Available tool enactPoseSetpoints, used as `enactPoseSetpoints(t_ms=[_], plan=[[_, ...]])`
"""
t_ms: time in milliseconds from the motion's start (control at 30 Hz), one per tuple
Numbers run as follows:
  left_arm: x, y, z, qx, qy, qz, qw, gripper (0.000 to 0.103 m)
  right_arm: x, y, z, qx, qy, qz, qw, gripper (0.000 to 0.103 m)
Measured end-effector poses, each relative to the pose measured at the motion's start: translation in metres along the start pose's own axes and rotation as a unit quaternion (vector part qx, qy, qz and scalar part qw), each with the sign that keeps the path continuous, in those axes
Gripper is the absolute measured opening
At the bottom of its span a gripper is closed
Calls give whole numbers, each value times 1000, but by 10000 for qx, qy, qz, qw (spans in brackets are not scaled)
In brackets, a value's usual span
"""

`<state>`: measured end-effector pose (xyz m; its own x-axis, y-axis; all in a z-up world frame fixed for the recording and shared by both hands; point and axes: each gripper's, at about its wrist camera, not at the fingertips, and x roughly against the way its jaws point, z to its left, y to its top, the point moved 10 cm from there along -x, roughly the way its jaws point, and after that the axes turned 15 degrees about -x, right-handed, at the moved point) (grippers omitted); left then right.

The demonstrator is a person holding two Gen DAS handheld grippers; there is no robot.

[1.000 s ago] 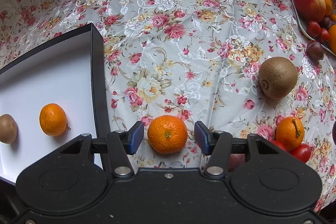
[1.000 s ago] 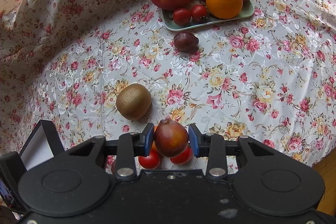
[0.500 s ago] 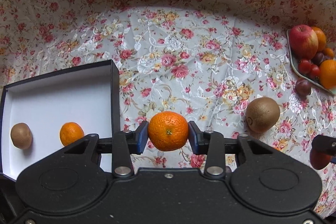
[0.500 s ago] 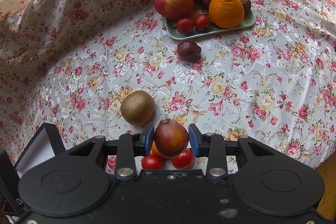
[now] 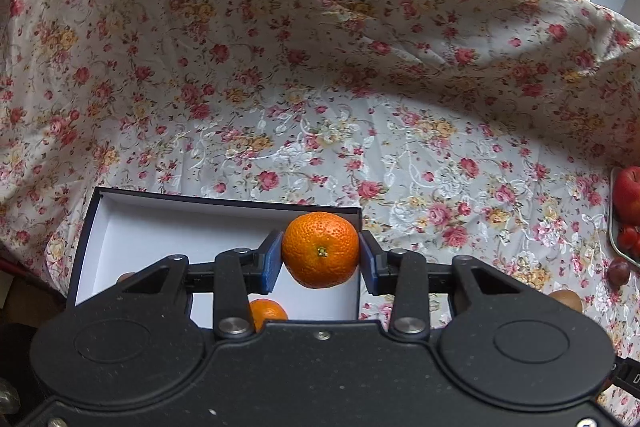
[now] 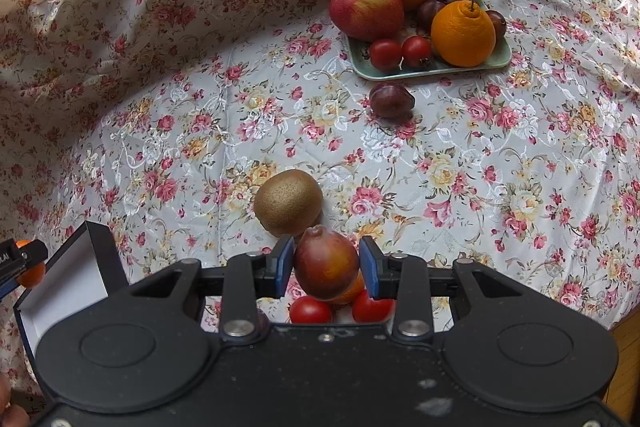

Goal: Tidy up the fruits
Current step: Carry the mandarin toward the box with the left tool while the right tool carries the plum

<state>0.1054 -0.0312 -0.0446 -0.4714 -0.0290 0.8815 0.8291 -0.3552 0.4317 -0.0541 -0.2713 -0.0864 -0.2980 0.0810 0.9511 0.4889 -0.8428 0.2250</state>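
My left gripper (image 5: 320, 261) is shut on a mandarin (image 5: 320, 249) and holds it above the right end of a black box with a white inside (image 5: 168, 227). Another mandarin (image 5: 267, 311) lies in the box below. My right gripper (image 6: 326, 269) is shut on a dark red plum (image 6: 326, 263) and holds it above two cherry tomatoes (image 6: 310, 309) and a small orange fruit. A kiwi (image 6: 288, 201) lies just beyond it on the floral cloth. The box corner (image 6: 80, 267) shows at the left of the right wrist view.
A green tray (image 6: 432, 69) at the back right holds an apple (image 6: 366, 7), two oranges, tomatoes and plums. A loose plum (image 6: 391, 100) lies in front of it. Floral cloth rises as a wall behind. The table edge drops off at the right.
My left gripper shut on the mandarin, lifted it and carried it left over the box. My right gripper rose slightly with the plum held.
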Motion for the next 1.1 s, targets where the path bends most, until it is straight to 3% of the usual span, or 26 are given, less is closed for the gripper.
enactPoseSetpoints(t_ms=[200, 467, 733, 1100], plan=[[-17, -10, 46, 335, 115, 245, 9991, 48, -8, -16, 30, 293, 44, 38, 9996, 37], [-29, -21, 82, 407, 236, 378, 9982, 48, -11, -56, 95, 857, 459, 201, 9951, 38], [-44, -35, 117, 478, 405, 542, 9966, 48, -13, -110, 150, 1453, 960, 499, 9835, 38], [-57, -55, 162, 822, 531, 735, 9925, 49, -25, -174, 198, 2206, 1152, 920, 9642, 38]])
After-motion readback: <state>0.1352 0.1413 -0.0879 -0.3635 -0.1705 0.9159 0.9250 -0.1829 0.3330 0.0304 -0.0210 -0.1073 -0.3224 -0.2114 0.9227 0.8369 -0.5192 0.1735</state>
